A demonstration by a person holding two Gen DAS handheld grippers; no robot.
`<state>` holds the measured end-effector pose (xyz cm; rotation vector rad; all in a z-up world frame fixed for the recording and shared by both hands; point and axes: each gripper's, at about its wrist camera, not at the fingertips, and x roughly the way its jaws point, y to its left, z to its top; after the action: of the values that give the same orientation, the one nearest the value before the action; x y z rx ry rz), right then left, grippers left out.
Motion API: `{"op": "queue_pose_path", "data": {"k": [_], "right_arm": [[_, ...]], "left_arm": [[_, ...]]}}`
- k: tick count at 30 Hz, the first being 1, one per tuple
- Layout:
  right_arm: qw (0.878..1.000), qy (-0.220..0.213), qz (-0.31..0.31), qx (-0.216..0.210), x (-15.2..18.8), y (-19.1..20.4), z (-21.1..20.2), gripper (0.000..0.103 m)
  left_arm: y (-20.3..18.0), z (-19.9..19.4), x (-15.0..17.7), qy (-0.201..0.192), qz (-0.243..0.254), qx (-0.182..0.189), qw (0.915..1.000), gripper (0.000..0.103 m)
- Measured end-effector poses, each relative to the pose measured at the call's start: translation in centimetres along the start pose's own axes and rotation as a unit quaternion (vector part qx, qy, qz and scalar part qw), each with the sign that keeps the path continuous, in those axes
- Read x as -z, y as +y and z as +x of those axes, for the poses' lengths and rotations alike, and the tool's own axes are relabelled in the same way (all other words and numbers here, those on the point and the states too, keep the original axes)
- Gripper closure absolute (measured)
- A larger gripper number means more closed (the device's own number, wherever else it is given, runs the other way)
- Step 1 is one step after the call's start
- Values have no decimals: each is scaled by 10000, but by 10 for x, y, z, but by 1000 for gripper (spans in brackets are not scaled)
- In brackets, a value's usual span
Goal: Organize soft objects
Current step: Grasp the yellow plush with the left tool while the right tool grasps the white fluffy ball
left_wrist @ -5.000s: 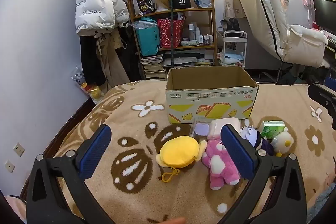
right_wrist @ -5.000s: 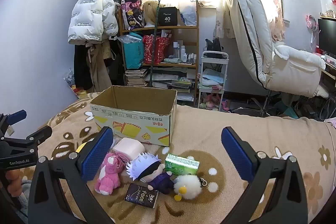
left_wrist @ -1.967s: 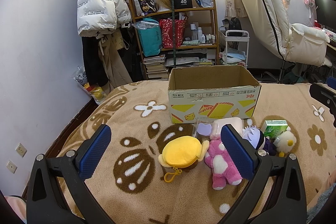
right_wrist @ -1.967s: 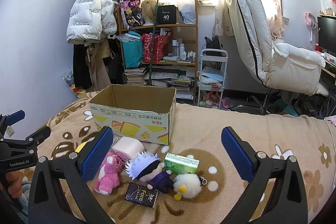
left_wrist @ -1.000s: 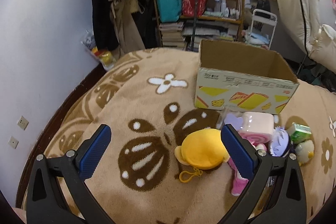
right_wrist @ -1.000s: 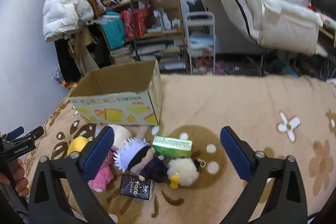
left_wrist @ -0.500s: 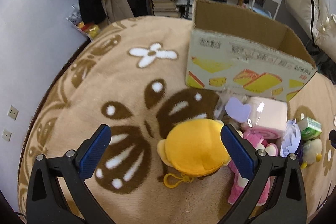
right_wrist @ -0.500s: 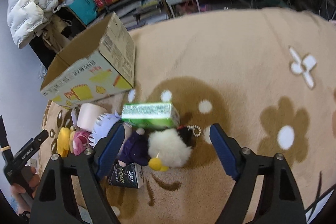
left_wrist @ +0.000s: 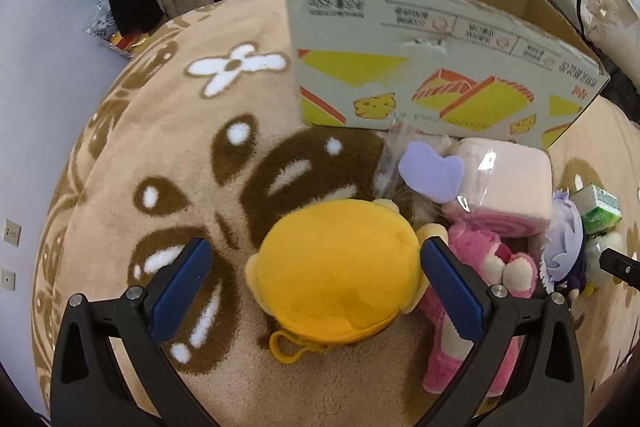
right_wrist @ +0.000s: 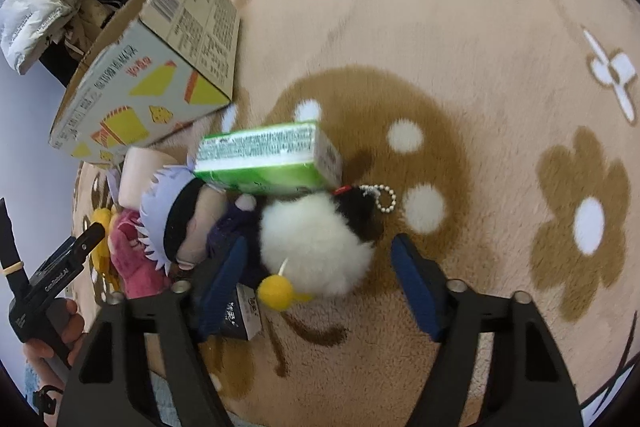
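Left claw gapes wide around the yellow plush, pads not yet pressing; it should close on the body's middle, clear of the pink bear. Right claw straddles the white pompom, also unclosed, and should avoid the doll. On the blanket lie five soft toys, two cartons, one box.

My left gripper points down with its blue pads spread wide apart. My right gripper also tilts downward, jaws parted but narrower. My left hand grips its handle.
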<state>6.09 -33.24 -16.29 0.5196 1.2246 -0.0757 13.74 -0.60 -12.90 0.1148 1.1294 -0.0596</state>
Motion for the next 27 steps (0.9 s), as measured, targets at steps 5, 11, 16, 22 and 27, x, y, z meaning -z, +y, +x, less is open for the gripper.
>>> {"op": "queue_pose_path", "data": {"k": [5,11,16,22,27], "right_arm": [[9996,279,-17,-3,0,1,14,48],[9989,459,-76,30,1,4,21,75],[9984,526,-207,-2,3,7,26,84],[9983,530,-249,-31,8,20,32,88],[9981,510,-341,100,6,22,29,89]], "left_arm": [[-5,13,0,165,51,15,9999,1],[-6,19,0,257,54,54,9996,1],[-3,24,1,321,-21,103,9994,1],[-3,31,4,458,-63,192,9987,5],[-2,30,4,510,-191,472,9974,19]]}}
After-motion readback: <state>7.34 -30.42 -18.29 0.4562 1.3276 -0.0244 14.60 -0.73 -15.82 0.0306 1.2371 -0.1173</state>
